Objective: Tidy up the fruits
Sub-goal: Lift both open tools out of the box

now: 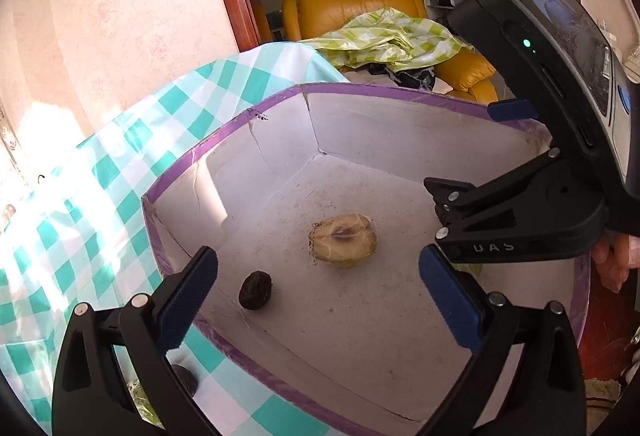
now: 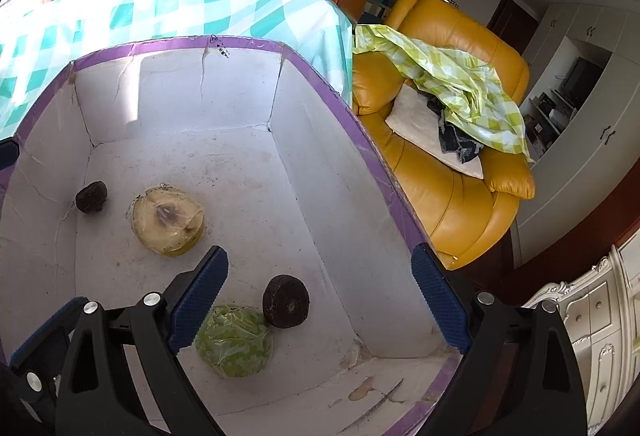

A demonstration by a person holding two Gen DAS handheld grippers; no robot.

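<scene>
Left gripper (image 1: 318,290) spread wide, empty, hovering over the purple-rimmed box (image 1: 224,140). Right gripper (image 2: 320,298) equally spread, holding nothing. Green wrapped fruit (image 2: 236,342) partly hidden behind the right gripper's finger. Dark round fruit (image 2: 286,301) just beside it. Halved fruit (image 2: 168,221) and small dark fruit (image 2: 91,197) lie on the box floor. Dark item (image 1: 185,378) on the checked worktop (image 1: 60,244), half hidden, unidentifiable.

A left finger (image 1: 188,300) hides part of a dark fruit (image 1: 185,379) outside the box.
</scene>
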